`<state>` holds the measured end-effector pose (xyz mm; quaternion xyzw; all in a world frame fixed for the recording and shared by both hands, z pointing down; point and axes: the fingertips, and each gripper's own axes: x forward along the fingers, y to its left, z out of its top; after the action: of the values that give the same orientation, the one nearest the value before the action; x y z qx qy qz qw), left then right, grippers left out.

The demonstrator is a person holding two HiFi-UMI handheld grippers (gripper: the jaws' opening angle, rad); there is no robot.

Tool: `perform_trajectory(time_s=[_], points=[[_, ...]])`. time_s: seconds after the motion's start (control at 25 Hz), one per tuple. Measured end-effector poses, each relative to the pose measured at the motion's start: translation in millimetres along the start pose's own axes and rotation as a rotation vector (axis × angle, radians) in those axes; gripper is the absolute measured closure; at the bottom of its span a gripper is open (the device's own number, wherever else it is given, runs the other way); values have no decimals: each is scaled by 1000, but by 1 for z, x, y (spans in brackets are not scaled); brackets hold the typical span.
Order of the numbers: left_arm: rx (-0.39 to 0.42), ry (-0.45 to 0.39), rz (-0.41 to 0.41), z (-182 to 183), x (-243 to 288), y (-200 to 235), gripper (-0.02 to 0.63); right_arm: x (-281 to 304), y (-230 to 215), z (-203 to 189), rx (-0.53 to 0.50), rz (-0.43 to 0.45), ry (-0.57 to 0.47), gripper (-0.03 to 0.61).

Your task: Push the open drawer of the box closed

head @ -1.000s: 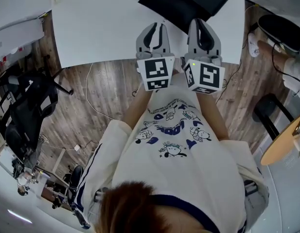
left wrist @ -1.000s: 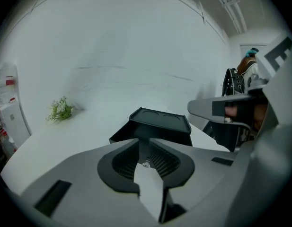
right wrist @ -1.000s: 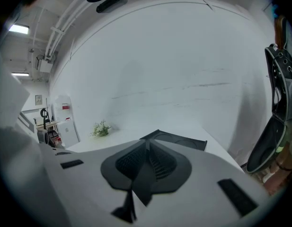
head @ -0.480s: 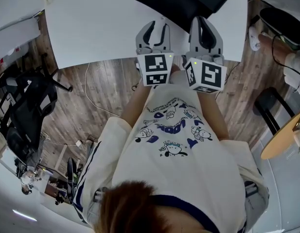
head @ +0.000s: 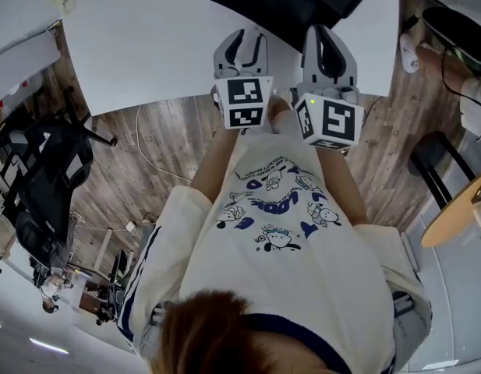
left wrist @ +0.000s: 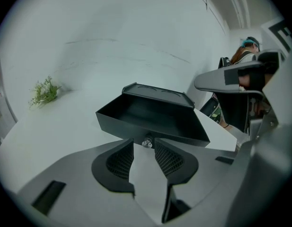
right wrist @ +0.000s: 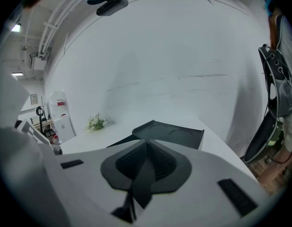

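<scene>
Dropping lower than a second ago, the left gripper (left wrist: 144, 142) now faces the open drawer (left wrist: 150, 119), its jaws just spread wide around the small knob (left wrist: 146, 144) without pinching it. The right gripper (right wrist: 146, 148) is closed and empty. Black and empty, the drawer juts from the box (left wrist: 157, 90) on the white tabletop (left wrist: 56, 122). It likely needs a square push on its front.

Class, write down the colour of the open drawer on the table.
The drawer is black; the left gripper view shows it best.
</scene>
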<state>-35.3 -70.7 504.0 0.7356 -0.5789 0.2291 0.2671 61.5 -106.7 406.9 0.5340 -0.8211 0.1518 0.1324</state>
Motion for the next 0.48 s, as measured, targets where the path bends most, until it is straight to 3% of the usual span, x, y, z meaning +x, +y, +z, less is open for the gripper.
perform_trajectory(time_s=[0.48], points=[[58,54,-21,-8,15,-3,463,11,1,-4,6,12,12,538]])
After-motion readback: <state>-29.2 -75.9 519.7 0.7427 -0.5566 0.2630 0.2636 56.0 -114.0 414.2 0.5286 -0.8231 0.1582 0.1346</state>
